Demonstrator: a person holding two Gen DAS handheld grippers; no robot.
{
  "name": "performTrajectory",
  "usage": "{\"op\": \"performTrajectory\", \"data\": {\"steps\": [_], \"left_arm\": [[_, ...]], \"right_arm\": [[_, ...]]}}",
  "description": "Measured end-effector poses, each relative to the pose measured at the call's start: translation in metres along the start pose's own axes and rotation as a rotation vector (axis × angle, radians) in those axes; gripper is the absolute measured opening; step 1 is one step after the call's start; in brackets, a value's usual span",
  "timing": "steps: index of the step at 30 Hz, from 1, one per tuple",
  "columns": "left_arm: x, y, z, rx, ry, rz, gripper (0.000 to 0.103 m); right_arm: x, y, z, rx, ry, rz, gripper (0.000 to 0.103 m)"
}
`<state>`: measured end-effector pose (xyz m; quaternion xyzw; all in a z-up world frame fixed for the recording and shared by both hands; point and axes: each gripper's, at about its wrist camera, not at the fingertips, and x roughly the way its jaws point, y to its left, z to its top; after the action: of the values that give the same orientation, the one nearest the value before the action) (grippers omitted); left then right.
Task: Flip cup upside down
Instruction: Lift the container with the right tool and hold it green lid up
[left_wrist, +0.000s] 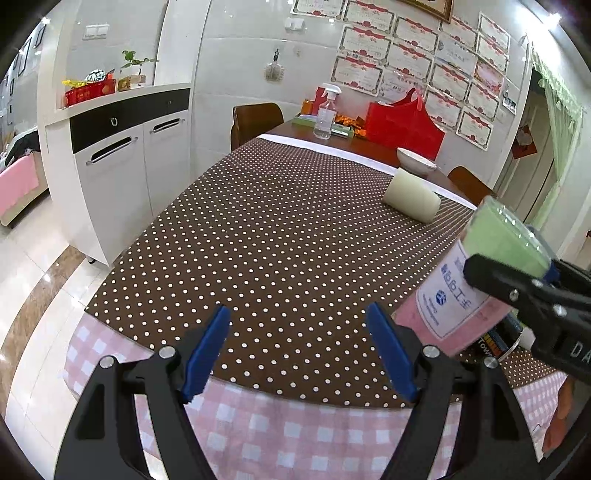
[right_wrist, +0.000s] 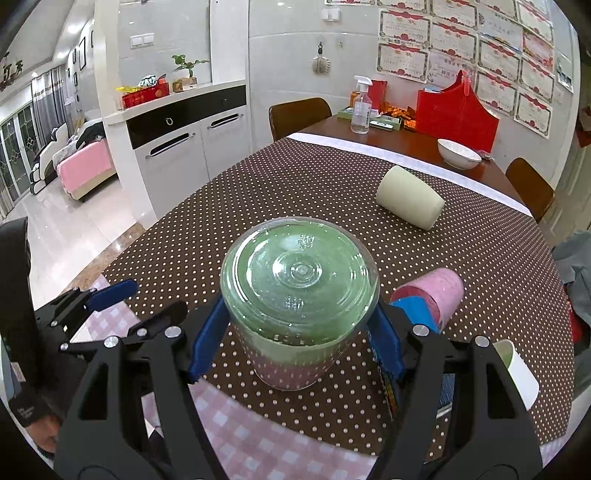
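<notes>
While the right hand-held gripper (right_wrist: 295, 332) clamps the clear cup (right_wrist: 300, 291) by its sides, base facing the camera, the grip looks chosen to leave the rim free for setting down inverted on the tabletop (right_wrist: 258, 192). Left hand-held gripper (left_wrist: 299, 350) hangs spread, holding nothing, likely standing by. Just beyond, a pink cup (right_wrist: 439, 291) lies; farther off, a cream cup (right_wrist: 410, 197) on its side.

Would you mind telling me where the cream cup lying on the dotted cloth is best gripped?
Grip the cream cup across the middle of its side wall, coming from above. It lies on its side on the dotted cloth, so its round wall faces up and nothing shown crowds it.
</notes>
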<state>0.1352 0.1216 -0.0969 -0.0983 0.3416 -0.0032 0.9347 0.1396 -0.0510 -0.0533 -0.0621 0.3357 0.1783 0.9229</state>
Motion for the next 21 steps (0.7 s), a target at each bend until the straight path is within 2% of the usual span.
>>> {"op": "performTrajectory", "data": {"steps": [21], "left_arm": [[-0.012,-0.006,-0.002,0.012,-0.010,0.010,0.076]], "right_arm": [[0.007,-0.008,-0.014,0.053,0.018,0.039,0.070]]}}
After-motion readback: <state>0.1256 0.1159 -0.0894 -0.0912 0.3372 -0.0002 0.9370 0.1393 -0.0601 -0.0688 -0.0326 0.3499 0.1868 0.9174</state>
